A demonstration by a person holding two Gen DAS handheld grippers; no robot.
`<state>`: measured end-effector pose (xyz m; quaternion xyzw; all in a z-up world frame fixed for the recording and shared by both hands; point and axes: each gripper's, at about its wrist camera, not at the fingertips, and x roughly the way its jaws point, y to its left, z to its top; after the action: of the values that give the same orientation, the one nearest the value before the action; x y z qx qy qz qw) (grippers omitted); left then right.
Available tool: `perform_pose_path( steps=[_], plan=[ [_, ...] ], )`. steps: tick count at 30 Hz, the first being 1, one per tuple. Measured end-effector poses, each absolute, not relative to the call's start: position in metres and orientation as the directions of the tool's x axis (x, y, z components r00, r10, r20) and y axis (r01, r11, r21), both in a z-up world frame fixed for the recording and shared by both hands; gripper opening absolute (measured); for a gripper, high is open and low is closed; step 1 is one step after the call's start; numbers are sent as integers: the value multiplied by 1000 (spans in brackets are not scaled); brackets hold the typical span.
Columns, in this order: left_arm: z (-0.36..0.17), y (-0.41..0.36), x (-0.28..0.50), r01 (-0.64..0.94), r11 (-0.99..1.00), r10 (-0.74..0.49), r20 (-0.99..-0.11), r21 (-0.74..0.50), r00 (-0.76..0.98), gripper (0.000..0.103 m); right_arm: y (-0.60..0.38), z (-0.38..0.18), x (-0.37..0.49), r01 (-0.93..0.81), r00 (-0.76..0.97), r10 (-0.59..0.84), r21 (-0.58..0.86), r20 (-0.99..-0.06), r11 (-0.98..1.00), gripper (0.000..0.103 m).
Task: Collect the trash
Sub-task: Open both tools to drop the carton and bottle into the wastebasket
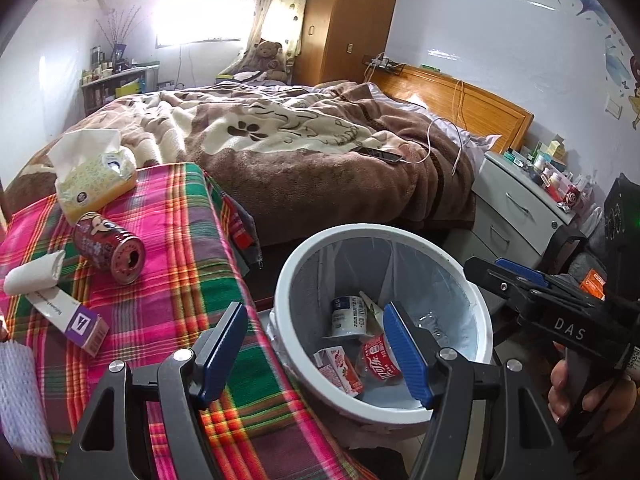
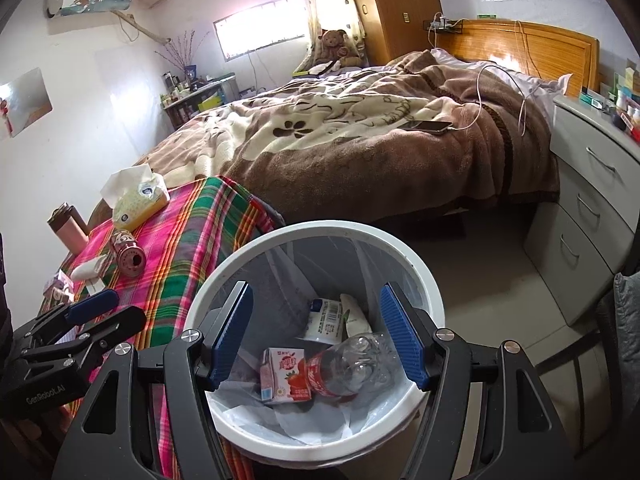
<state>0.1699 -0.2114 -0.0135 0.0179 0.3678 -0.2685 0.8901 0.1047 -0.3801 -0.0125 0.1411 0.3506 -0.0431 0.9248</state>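
Note:
A white trash bin (image 1: 288,280) (image 2: 224,292) with a clear liner stands beside the table. Inside lie a cola bottle (image 2: 344,368), a pink strawberry milk carton (image 2: 280,376) and a white yogurt cup (image 2: 326,320). On the plaid table lie a red can (image 1: 110,246) on its side, a rolled white paper (image 1: 34,274) and a purple-white box (image 1: 70,316). My left gripper (image 1: 316,348) is open and empty over the table edge and bin rim. My right gripper (image 2: 318,332) is open and empty above the bin.
A yellow tissue pack (image 1: 94,176) sits at the table's far end. White foam netting (image 1: 20,396) lies at the near left. A pink flask (image 2: 68,228) stands beside the table. A bed (image 1: 300,148) and a grey drawer unit (image 1: 516,204) stand behind.

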Motion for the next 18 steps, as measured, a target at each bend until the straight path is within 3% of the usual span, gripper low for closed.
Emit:
perform_pose_path(
  steps=[18],
  plan=[
    [0,-143,153,421,890,-430,-627,-175,650,70,-341,0,96,125,776,46,225,-629,966,68]
  ],
)
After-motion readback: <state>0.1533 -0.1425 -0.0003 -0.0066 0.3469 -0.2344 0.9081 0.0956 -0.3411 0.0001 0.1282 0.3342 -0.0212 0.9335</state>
